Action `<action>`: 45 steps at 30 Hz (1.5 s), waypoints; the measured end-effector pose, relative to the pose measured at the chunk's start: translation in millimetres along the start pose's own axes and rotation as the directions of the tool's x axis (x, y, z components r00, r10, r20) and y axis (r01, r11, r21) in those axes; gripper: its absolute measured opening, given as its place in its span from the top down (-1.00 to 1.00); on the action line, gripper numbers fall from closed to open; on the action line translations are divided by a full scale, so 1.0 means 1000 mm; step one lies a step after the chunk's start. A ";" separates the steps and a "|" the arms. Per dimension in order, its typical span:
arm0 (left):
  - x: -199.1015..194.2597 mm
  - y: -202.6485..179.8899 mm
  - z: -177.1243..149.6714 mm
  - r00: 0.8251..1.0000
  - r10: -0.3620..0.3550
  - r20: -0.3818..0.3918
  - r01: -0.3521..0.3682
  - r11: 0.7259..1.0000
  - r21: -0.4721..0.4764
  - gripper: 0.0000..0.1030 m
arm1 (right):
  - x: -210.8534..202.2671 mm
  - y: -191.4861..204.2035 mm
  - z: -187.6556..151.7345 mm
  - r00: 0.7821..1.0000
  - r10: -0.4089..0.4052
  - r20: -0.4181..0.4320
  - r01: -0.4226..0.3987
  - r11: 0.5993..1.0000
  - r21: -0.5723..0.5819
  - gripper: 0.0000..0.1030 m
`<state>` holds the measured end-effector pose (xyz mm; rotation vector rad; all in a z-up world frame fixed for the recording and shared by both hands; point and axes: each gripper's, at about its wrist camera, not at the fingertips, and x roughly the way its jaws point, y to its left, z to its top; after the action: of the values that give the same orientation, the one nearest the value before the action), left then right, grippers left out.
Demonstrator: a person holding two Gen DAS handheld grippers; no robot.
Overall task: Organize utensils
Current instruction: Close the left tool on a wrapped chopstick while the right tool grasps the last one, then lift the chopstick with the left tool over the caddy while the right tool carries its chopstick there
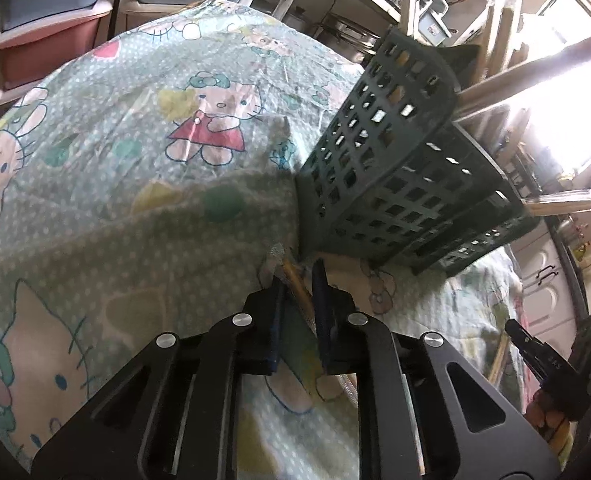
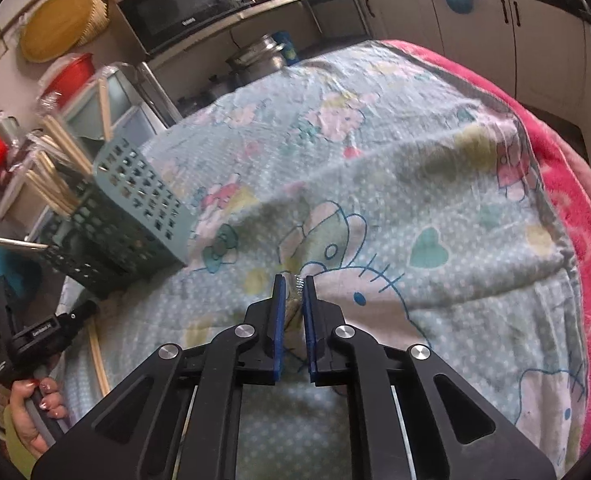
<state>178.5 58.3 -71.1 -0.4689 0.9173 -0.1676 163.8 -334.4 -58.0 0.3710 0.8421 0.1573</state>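
Both tools [image 1: 299, 276] [image 2: 294, 286] clamped on wrapped chopsticks [image 1: 295, 280].

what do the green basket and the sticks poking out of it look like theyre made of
The green basket looks like moulded plastic with a matt finish: thin, even walls pierced by a regular grid of square holes. The sticks standing in it look like pale wood or bamboo, probably chopsticks: straight, tan and unglossy, with some apparently in clear plastic wrap that catches the light. The blur leaves the wrap uncertain.
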 end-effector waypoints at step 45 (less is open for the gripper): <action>-0.096 -0.136 0.016 0.946 -0.297 0.126 0.243 0.913 0.329 0.95 | -0.100 0.089 0.035 0.941 0.282 0.190 -0.222 0.932 -0.285 0.98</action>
<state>140.9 -25.2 68.6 -0.3096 0.6353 -0.5103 124.8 -289.3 66.8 0.2427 0.5343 0.4542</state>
